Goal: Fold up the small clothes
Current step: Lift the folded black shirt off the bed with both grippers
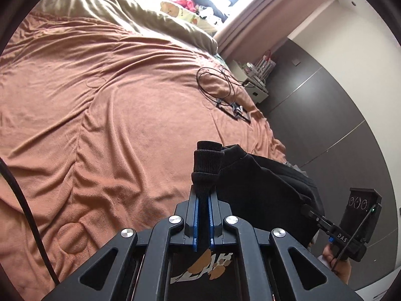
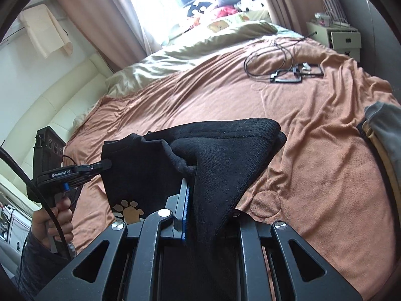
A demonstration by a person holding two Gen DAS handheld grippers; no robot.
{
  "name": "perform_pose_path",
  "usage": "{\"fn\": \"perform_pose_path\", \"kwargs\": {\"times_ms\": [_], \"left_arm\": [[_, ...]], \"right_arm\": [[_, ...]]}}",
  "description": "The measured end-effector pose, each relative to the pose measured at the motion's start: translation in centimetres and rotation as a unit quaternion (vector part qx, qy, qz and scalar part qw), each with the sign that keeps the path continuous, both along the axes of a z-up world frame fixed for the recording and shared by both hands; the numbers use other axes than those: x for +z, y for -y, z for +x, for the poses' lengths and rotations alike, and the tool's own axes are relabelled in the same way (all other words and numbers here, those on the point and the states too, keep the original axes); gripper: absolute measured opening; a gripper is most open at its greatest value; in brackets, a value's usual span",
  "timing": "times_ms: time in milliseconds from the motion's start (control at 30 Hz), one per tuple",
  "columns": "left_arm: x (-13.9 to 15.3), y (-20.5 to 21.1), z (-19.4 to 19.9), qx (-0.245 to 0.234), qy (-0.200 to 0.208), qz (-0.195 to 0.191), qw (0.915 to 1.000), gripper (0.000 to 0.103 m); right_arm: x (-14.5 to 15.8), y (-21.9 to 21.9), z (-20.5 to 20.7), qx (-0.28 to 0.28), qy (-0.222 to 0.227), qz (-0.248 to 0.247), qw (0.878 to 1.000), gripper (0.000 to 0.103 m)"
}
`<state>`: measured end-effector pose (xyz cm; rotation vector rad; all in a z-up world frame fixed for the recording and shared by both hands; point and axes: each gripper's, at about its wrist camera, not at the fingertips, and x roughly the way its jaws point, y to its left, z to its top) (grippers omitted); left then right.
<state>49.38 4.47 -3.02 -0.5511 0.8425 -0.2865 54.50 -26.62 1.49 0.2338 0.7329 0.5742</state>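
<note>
A small black sweatshirt with a tan paw print hangs in the air above the orange-brown bed blanket, stretched between both grippers. In the left wrist view my left gripper is shut on its ribbed cuff, which bunches up above the blue pads. My right gripper is shut on a thick fold of the same sweatshirt, and the cloth drapes over and hides its right finger. Each view shows the other gripper: the right one and the left one, gripping the garment's edges.
A black cable with thin black frames lies further back on the bed. An olive duvet and toys are at the head end by the window. A pale nightstand stands beyond. Grey and tan clothes lie at the right edge.
</note>
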Motion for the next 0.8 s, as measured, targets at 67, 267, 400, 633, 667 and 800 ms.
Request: {"fn": "perform_pose_path", "kwargs": {"times_ms": [67,267,400,633,667,800], "left_arm": [[1.5,0.1,-1.1,0.001,0.014,0.000,0.9999,0.006],[6.5,1.0,-4.5,-0.003,0.057,0.000,0.9983,0.006],[10.0,2.1,-7.0,-0.009,0.089,0.000,0.9959,0.006],[15.6,5.3,-11.6,-0.025,0.140,0.003,0.9898,0.006],[16.4,5.9,-12.4,-0.028,0.148,0.002,0.9886,0.006],[18.6,8.5,-15.1,-0.045,0.168,-0.005,0.9847,0.006]], "right_arm": [[1.0,0.5,-1.4,0.000,0.012,0.008,1.000,0.010],[3.9,2.3,-6.0,-0.001,0.056,0.022,0.998,0.010],[6.0,3.7,-9.3,-0.004,0.088,0.024,0.996,0.010],[10.0,7.6,-16.8,-0.017,0.147,0.017,0.989,0.010],[10.5,8.2,-17.9,-0.019,0.153,0.014,0.988,0.010],[12.0,11.0,-22.2,-0.028,0.176,0.000,0.984,0.010]]}}
